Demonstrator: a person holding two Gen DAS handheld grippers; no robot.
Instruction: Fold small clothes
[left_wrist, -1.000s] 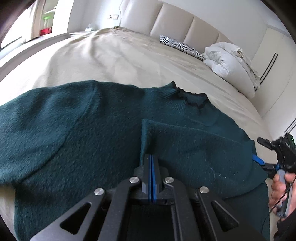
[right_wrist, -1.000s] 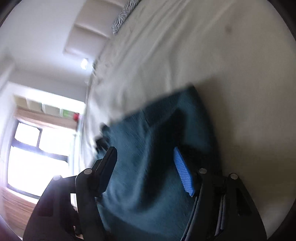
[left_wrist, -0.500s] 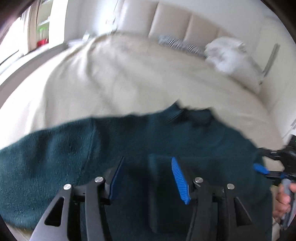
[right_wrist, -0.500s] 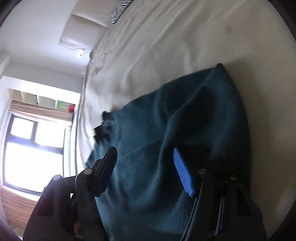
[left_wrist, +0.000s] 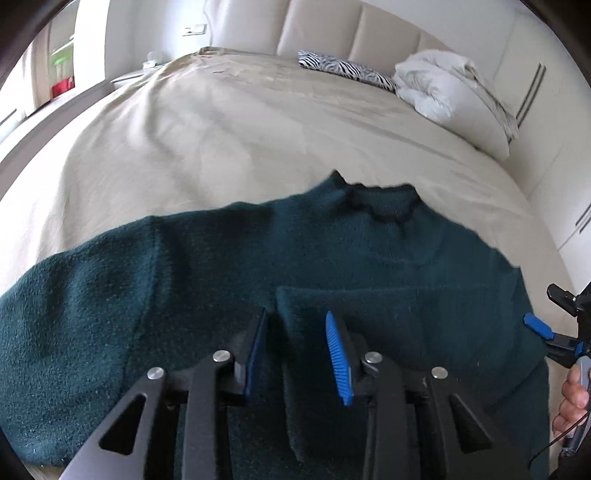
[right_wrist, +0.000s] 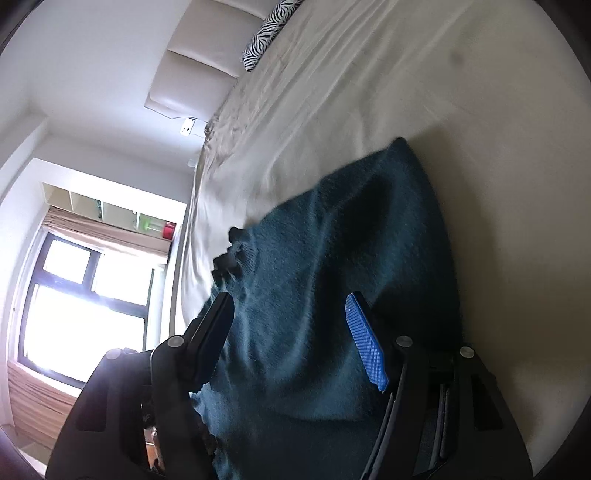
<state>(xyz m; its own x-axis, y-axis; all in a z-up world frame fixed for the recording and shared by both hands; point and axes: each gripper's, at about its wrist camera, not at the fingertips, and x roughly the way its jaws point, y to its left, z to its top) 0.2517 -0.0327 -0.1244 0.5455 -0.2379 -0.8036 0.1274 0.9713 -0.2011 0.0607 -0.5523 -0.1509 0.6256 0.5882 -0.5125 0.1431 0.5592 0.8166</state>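
Both grippers, left (left_wrist: 297, 343) and right (right_wrist: 290, 334), are hovering wide open over the sweater (left_wrist: 221, 280); the other sleeve (left_wrist: 66, 306) needs an edge pinch.

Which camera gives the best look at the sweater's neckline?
The left wrist view: the sweater lies facing it, with the whole neckline seen against the bed. The right wrist view shows the neckline only edge-on, at the sweater's side.

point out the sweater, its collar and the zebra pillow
sweater (left_wrist: 221, 280): left wrist view, on the chest
collar (left_wrist: 380, 203): left wrist view, on the ribbed neck
zebra pillow (left_wrist: 343, 68): left wrist view, on its striped middle
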